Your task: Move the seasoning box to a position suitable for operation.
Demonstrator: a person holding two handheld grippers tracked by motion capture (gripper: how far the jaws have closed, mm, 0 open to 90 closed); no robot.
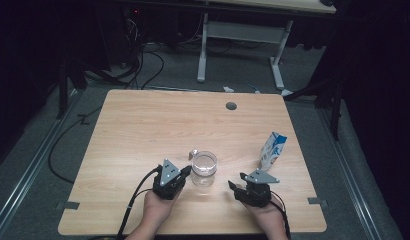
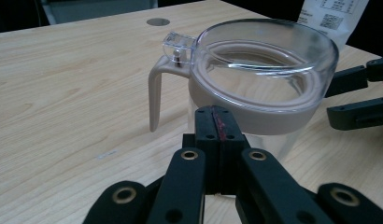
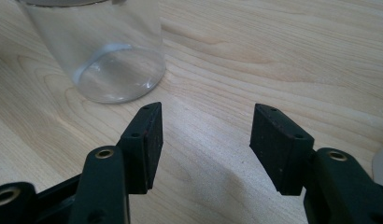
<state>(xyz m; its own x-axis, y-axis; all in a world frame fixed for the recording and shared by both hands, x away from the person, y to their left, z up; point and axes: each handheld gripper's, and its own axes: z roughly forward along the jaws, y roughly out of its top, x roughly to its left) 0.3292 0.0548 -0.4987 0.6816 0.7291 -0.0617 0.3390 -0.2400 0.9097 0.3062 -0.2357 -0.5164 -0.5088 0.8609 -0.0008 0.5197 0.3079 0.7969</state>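
Clear plastic jug (image 1: 204, 169) with a beige collar, handle and see-through lid, upright near the front middle of the wooden table (image 1: 143, 125).
Left gripper (image 1: 185, 172), jaws pressed together and empty, points at the jug's collar; right gripper (image 1: 236, 183), jaws apart, sits to the jug's right. A blue-and-white carton (image 1: 272, 150) stands farther right, a grey grommet (image 1: 231, 106) near the far edge.

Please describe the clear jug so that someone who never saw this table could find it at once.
On the wooden table, look near the front edge, between the left gripper and the right gripper. The clear jug stands there upright. Unlike the blue-and-white carton to its right, it is transparent, with a beige handle.
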